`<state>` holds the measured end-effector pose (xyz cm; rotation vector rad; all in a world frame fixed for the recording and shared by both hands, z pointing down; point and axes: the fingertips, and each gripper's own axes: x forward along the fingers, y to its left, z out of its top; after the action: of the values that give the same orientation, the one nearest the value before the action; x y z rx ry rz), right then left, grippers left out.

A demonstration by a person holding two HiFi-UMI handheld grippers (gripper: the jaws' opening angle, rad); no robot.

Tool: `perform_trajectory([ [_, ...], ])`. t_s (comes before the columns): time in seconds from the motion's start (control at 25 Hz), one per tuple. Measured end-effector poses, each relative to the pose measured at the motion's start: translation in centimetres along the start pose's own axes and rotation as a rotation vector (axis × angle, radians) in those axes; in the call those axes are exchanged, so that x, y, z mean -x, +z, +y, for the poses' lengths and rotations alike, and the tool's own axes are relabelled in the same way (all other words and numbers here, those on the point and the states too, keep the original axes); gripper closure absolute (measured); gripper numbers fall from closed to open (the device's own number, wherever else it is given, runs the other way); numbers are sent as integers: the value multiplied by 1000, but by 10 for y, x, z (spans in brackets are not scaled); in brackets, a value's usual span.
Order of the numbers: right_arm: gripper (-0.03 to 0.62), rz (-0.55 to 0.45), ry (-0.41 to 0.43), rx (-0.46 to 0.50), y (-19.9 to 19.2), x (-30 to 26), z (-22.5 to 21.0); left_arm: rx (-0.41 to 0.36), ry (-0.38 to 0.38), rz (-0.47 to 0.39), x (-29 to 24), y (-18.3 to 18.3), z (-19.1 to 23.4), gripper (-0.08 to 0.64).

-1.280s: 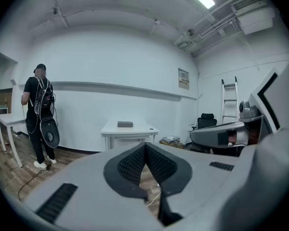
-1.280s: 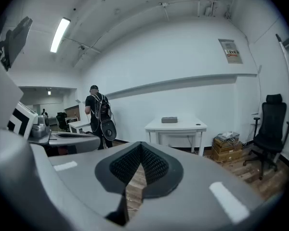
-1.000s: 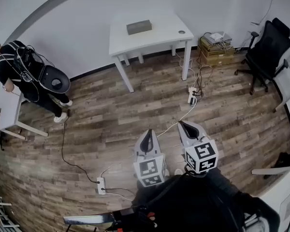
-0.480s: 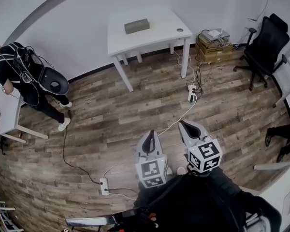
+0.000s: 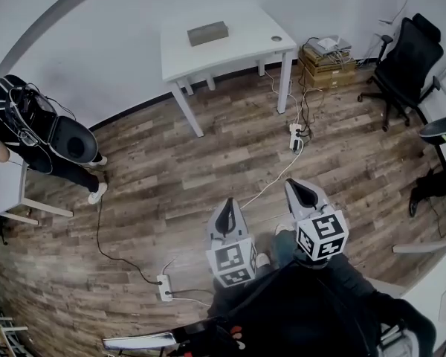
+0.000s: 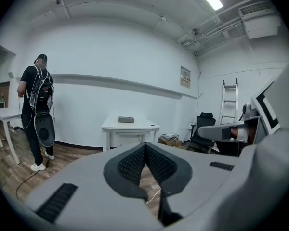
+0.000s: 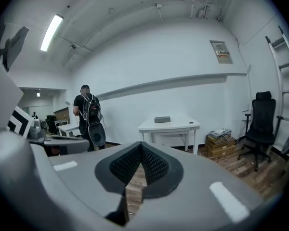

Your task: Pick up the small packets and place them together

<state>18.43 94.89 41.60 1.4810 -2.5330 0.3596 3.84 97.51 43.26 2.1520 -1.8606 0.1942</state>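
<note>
No small packets show in any view. A white table (image 5: 223, 50) stands by the far wall with a grey box (image 5: 207, 33) and a small round thing (image 5: 276, 39) on it. My left gripper (image 5: 224, 205) and right gripper (image 5: 292, 187) hang side by side over the wooden floor, well short of the table. Both are shut with nothing between the pads. The left gripper view looks over its closed tips (image 6: 145, 146) at the table (image 6: 130, 125) and box (image 6: 126, 120). In the right gripper view the closed tips (image 7: 141, 146) point toward the table (image 7: 169, 125) too.
A person with a backpack (image 5: 30, 125) stands at the left by another white table (image 5: 11, 188). A black office chair (image 5: 405, 58) and cardboard boxes (image 5: 327, 62) stand at the far right. Power strips (image 5: 296, 136) (image 5: 164, 287) and cables lie on the floor.
Both grippers have shifted a little, the right one toward the right. The person at the left has moved nearer the left edge. Another person's leg and a round object have appeared at the right edge.
</note>
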Motion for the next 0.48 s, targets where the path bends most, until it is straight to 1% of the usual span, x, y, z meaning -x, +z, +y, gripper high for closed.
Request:
perform_trajectory([
  [0.08, 592, -1, -13, 3, 0, -12, -8, -6, 8, -6, -9, 2, 6, 560],
  [0.2, 592, -15, 6, 11, 4, -32, -19, 10, 31, -10, -29, 3, 13, 559],
  [0.36, 592, -20, 34, 18, 20, -78, -45, 16, 44, 0, -78, 14, 16, 560],
  [0.48, 592, -8, 38, 31, 37, -114, -70, 12, 44, -5, -120, 32, 16, 560],
])
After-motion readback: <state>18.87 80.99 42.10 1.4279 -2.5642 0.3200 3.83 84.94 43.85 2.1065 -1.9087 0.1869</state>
